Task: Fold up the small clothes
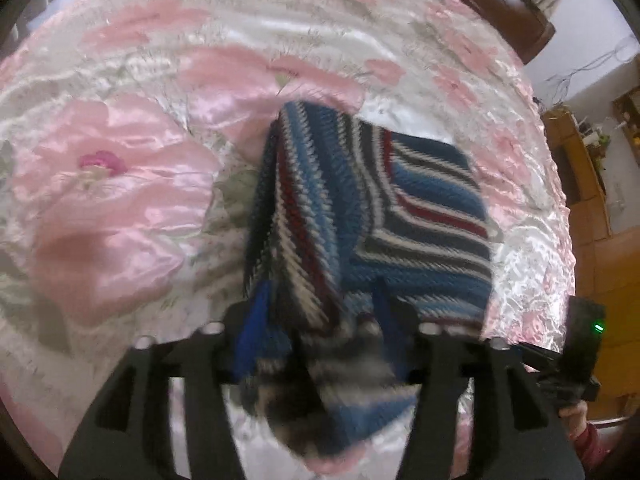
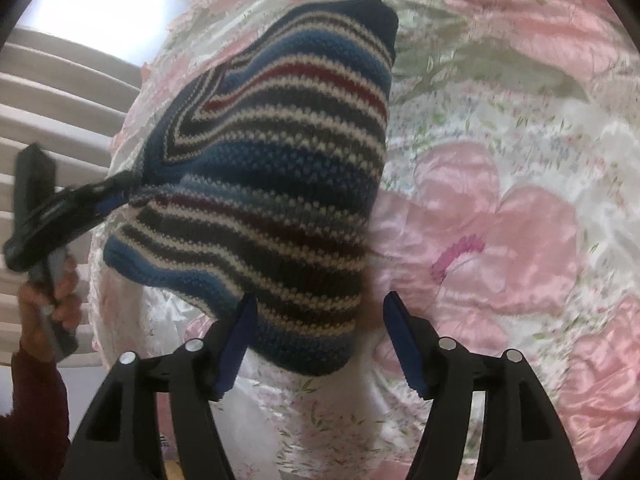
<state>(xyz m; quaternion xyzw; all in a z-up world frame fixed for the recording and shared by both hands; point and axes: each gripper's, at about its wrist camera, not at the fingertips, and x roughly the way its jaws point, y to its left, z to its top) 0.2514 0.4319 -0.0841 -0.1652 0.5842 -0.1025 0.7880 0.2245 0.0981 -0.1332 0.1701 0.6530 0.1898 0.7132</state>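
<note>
A knit garment [image 1: 400,208] striped in blue, white, dark red and black hangs over a pink floral satin bedspread [image 1: 120,184]. My left gripper [image 1: 320,320] is shut on a bunched fold of it, with the fabric packed between the blue pads. The right wrist view shows the garment [image 2: 280,168] lifted and stretched out from the left gripper [image 2: 124,190], which pinches its left edge. My right gripper [image 2: 320,340] is open with its jaws wide apart. The garment's lower corner dangles between the blue pads [image 2: 404,344] without being clamped.
The bedspread [image 2: 520,200] fills most of both views. A dark wooden headboard [image 1: 492,4] is at the far edge, and wooden furniture [image 1: 580,184] stands to the right. A hand [image 2: 48,300] in a dark red sleeve holds the left gripper's handle near white slats [image 2: 60,100].
</note>
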